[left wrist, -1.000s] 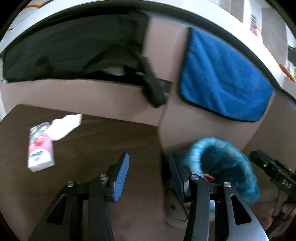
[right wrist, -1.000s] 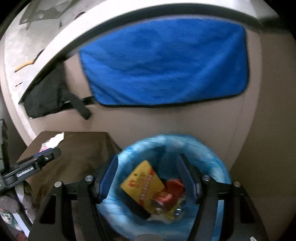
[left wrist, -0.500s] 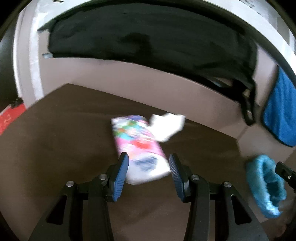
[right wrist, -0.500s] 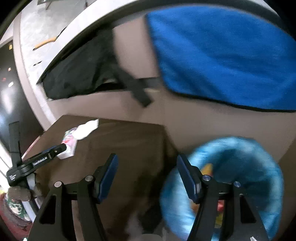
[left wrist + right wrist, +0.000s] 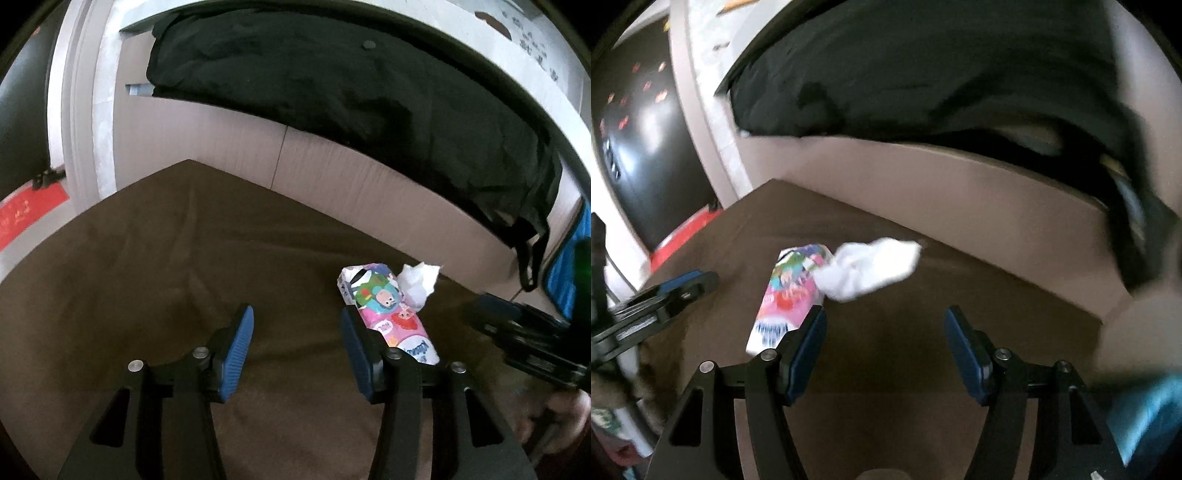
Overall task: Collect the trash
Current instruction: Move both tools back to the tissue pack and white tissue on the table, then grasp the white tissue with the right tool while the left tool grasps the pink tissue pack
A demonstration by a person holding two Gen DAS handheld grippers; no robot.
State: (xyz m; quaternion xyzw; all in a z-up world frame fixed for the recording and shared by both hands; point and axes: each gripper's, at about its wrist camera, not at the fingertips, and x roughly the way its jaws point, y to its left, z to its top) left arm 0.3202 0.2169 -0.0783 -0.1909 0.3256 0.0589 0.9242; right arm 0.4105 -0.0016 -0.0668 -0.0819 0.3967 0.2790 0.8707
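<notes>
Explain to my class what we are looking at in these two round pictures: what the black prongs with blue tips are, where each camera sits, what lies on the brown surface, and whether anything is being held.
No robot here: a person carries a two-finger gripper in each hand, with a fisheye camera on each looking along its fingers. That is why both pictures are round and bent.

One picture is from the left gripper, the other from the right gripper. The black prongs with blue pads are each gripper's own fingers. Each camera also catches the other gripper at its picture's edge.

On the brown surface lie a colourful cartoon-printed tissue pack and a crumpled white tissue touching its far end. A black garment hangs over the counter behind.

Nothing is held: both grippers are open with only bare surface between the pads. The left one's jaws have just been opening a little.
</notes>
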